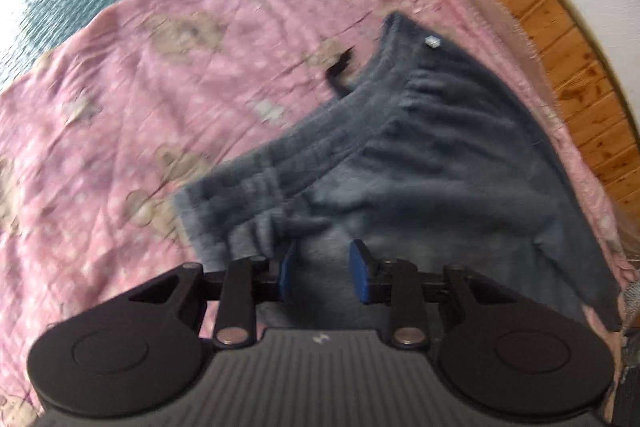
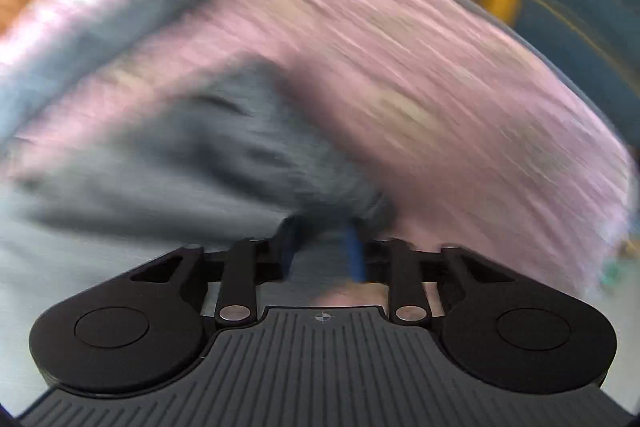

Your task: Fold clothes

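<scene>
A pair of grey fleece trousers (image 1: pixel 420 163) lies on the pink patterned bedspread (image 1: pixel 160 99), toward the side of the bed nearest the wooden floor (image 1: pixel 576 75), with the gathered waistband (image 1: pixel 384 83) pointing away and a dark drawstring (image 1: pixel 340 69) curling off it onto the pink. In the left wrist view the fabric looks doubled over itself already, one layer bunched along the near left edge, so I'd judge that a first fold is either made or in the making, though the garment is far from a tidy, finished packet. The left claw (image 1: pixel 322 269) hovers right over the near part of the trousers, its blue pads (image 1: pixel 360 271) standing apart with grey cloth showing in the gap between them; it does not look clamped on anything. The right wrist view is smeared badly by motion, so little is certain there: grey fabric (image 2: pixel 208 155) spreads across the left and middle, pink bedspread to the right, and the right claw (image 2: pixel 322 255) sits at the edge of a dark bunch of cloth. Its pads appear to have a gap with fabric in it, but I cannot tell whether it is gripping or loose. What seems left is smoothing the bunched edge, bringing the legs up toward the waistband, and squaring the whole thing off.
</scene>
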Demonstrator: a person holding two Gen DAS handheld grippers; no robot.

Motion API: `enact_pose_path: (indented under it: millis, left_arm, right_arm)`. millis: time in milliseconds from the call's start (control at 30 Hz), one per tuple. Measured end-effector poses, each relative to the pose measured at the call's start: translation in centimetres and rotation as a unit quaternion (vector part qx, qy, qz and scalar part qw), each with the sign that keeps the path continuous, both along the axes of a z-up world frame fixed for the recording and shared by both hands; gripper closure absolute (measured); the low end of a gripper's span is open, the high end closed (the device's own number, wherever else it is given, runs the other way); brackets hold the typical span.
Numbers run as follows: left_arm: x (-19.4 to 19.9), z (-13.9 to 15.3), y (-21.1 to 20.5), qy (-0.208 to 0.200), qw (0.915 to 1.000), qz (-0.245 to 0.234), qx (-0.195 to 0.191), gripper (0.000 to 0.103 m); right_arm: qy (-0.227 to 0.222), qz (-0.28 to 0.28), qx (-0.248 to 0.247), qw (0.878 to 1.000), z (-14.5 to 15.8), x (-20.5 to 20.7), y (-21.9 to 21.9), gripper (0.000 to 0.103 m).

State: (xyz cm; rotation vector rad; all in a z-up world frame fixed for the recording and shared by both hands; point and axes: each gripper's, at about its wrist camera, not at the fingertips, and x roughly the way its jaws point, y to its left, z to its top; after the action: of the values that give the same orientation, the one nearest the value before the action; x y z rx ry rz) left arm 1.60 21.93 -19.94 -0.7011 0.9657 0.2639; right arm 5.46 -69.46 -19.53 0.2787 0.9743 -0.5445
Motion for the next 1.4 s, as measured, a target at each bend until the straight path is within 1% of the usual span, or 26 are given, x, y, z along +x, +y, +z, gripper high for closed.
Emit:
enact_pose_path:
  millis: [33,67,100,167,233,300,333,400,433,467,500,533,567,600,633,667,700,767,833,867,900,1000,1133,1233,1333,1400]
  left_arm:
    - [-0.4,-0.1,0.5,-0.002,0.9999,0.003,-0.01,0.088]
    - [-0.6,0.2,0.8,-0.001,0.9999,0.003,-0.015,0.088]
    - [-0.7,0.7,0.7,0.0,1.0,-0.006,-0.008,0.086]
    - [-0.6,1.9,0.1,-0.014,0.9991,-0.036,0.014,0.064]
    - [-0.1,2.2,-0.3,-0.023,0.9977,-0.061,0.02,0.058]
    - [0.9,1.1,-0.5,-0.005,0.9973,-0.072,0.016,0.059]
    - [1.2,0.7,-0.5,0.001,0.9971,-0.074,0.018,0.062]
    - [1.1,0.6,-0.5,-0.007,0.9966,-0.079,0.021,0.061]
    - [1.0,0.6,-0.4,-0.004,0.9965,-0.081,0.019,0.061]
    - [1.0,0.7,-0.3,-0.001,0.9964,-0.083,0.016,0.062]
    - [0.9,0.7,-0.2,0.002,0.9964,-0.084,0.014,0.063]
    - [0.9,0.7,0.0,0.004,0.9965,-0.083,0.011,0.064]
    - [0.9,0.7,0.1,0.005,0.9969,-0.078,0.009,0.065]
    - [0.8,0.6,0.1,0.005,0.9974,-0.071,0.005,0.065]
    - [0.8,0.6,0.2,0.006,0.9981,-0.062,0.002,0.066]
    - [0.9,0.6,0.1,0.01,0.9987,-0.051,0.0,0.066]
    - [1.0,0.7,-0.1,0.015,0.999,-0.042,0.001,0.065]
    - [1.8,0.9,-0.4,0.032,0.9988,-0.036,0.01,0.064]
    - [2.6,1.3,-0.8,0.057,0.9976,-0.033,0.02,0.064]
    - [3.0,1.5,-1.0,0.068,0.9969,-0.029,0.027,0.064]
    - [3.3,1.8,-1.2,0.078,0.9961,-0.025,0.034,0.064]
    - [4.4,2.6,-2.1,0.102,0.9931,-0.011,0.057,0.059]
    - [5.6,4.5,-3.8,0.108,0.9913,0.014,0.073,0.059]
    - [6.3,6.6,-5.5,0.094,0.9927,0.015,0.074,0.057]
    - [6.9,8.7,-7.0,0.079,0.9939,0.018,0.076,0.054]
    - [7.3,9.7,-7.9,0.064,0.9955,0.027,0.063,0.053]
  right_arm:
    - [0.007,-0.018,0.001,1.0,0.3,-0.2,-0.3,0.103]
    - [0.008,-0.029,-0.002,1.0,0.8,-0.4,-0.3,0.097]
    - [-0.006,-0.022,-0.013,1.0,1.7,-0.4,0.7,0.089]
    - [-0.035,-0.006,-0.03,0.999,3.6,-0.4,2.8,0.077]
    - [-0.054,0.027,-0.013,0.998,4.3,0.0,5.0,0.069]
    - [-0.048,0.05,0.008,0.998,3.8,1.1,6.5,0.069]
    - [-0.041,0.058,0.019,0.997,3.3,1.6,7.0,0.068]
    - [0.002,0.056,0.025,0.998,1.1,2.7,6.9,0.065]
    - [0.027,0.05,0.018,0.998,0.2,3.1,6.5,0.06]
    - [0.027,0.047,0.01,0.998,0.1,3.4,6.2,0.054]
    - [0.029,0.043,0.003,0.999,0.0,3.6,5.8,0.052]
    - [0.032,0.037,-0.002,0.999,0.6,4.1,5.4,0.053]
    - [0.017,0.034,-0.01,0.999,1.5,4.3,5.1,0.059]
    - [-0.014,0.041,-0.015,0.999,2.6,4.4,4.8,0.06]
    - [-0.036,0.055,-0.009,0.998,3.2,4.7,4.4,0.057]
    - [-0.035,0.069,-0.004,0.997,3.2,5.4,4.0,0.054]
    - [-0.015,0.077,-0.004,0.997,2.5,6.3,3.3,0.053]
    - [0.045,0.081,0.005,0.996,0.7,7.9,1.3,0.054]
    - [0.04,0.074,0.029,0.996,2.1,9.0,-0.5,0.06]
    - [0.033,0.07,0.046,0.996,3.3,9.5,-1.2,0.06]
    - [0.006,0.081,0.063,0.995,4.9,10.1,-1.5,0.06]
    - [-0.062,0.147,0.088,0.983,8.8,13.5,-2.0,0.053]
    - [-0.093,0.202,0.089,0.971,9.5,22.8,-2.9,0.044]
    - [-0.077,0.237,0.076,0.965,8.1,30.0,-2.5,0.041]
    - [-0.043,0.264,0.066,0.961,5.1,35.9,-2.8,0.038]
    - [-0.021,0.283,0.061,0.957,3.2,39.5,-2.9,0.038]
